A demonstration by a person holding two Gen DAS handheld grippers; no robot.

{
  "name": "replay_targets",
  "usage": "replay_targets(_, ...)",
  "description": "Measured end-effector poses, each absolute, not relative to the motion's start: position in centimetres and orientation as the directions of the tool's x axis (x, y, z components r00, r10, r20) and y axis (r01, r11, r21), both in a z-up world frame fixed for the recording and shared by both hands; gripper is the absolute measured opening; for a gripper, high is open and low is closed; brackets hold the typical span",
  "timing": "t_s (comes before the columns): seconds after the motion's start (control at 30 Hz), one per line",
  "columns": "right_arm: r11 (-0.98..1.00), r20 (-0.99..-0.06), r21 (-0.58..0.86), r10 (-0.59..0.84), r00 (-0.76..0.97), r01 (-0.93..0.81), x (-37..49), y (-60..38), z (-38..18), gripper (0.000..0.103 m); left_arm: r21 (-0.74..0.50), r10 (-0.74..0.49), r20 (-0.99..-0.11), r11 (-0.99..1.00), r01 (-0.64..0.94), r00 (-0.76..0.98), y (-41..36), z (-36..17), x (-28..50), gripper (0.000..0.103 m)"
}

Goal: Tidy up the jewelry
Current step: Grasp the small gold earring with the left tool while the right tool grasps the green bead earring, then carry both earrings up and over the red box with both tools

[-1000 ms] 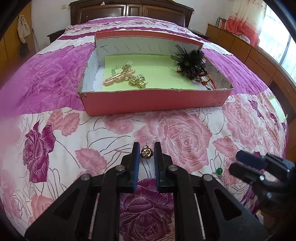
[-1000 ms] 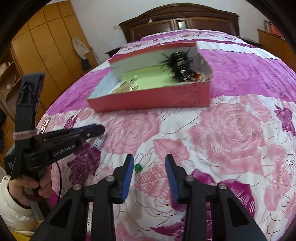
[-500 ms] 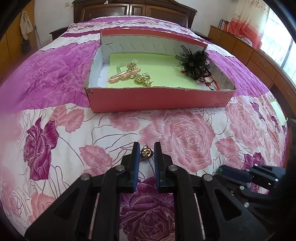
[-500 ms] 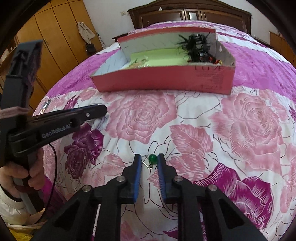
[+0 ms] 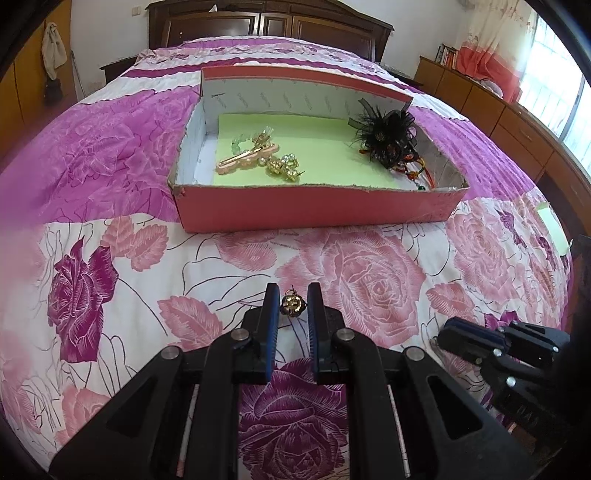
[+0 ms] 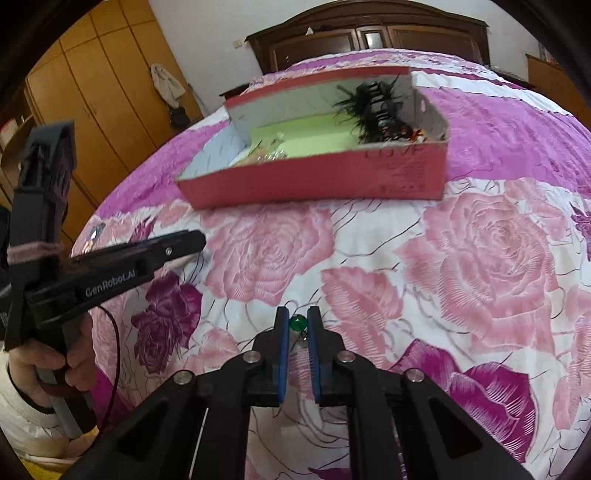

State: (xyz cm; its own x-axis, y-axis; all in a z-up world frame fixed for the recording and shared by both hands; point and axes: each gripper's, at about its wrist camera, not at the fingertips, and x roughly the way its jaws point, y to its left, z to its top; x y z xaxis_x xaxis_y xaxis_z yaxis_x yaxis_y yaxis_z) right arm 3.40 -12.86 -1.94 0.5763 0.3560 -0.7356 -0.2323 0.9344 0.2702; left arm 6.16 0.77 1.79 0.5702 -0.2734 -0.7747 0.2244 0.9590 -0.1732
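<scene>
My left gripper (image 5: 291,304) is shut on a small gold earring (image 5: 292,304), held just above the rose-patterned bedspread. My right gripper (image 6: 297,323) is shut on a green bead earring (image 6: 297,323), also above the bedspread. Ahead of both stands a red cardboard box (image 5: 314,210) with a green paper lining. It holds a pink and gold hair clip (image 5: 245,158), gold ear studs (image 5: 284,167) and a black feather piece (image 5: 388,136). The box also shows in the right wrist view (image 6: 321,181). The right gripper shows at the lower right of the left wrist view (image 5: 450,332).
The bed's dark wooden headboard (image 5: 266,22) stands behind the box. Wooden cabinets (image 5: 517,125) run along the right wall, and a wardrobe (image 6: 92,96) stands at the left. The left gripper's body and the hand holding it (image 6: 48,365) fill the left of the right wrist view.
My right gripper has closed on the green bead earring and lifted it off the bedspread. Both grippers have moved toward the red box with their earrings.
</scene>
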Motion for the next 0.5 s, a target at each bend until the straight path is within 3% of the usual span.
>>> replay_targets(0.5,0.95,-0.647,0.224,0.312,0.696,-0.217,3.2,-13.8,0.5,0.011,-0.195,-0.307,-0.697,0.951,0.241,0.648,0.5,4.3,5.3,0.007)
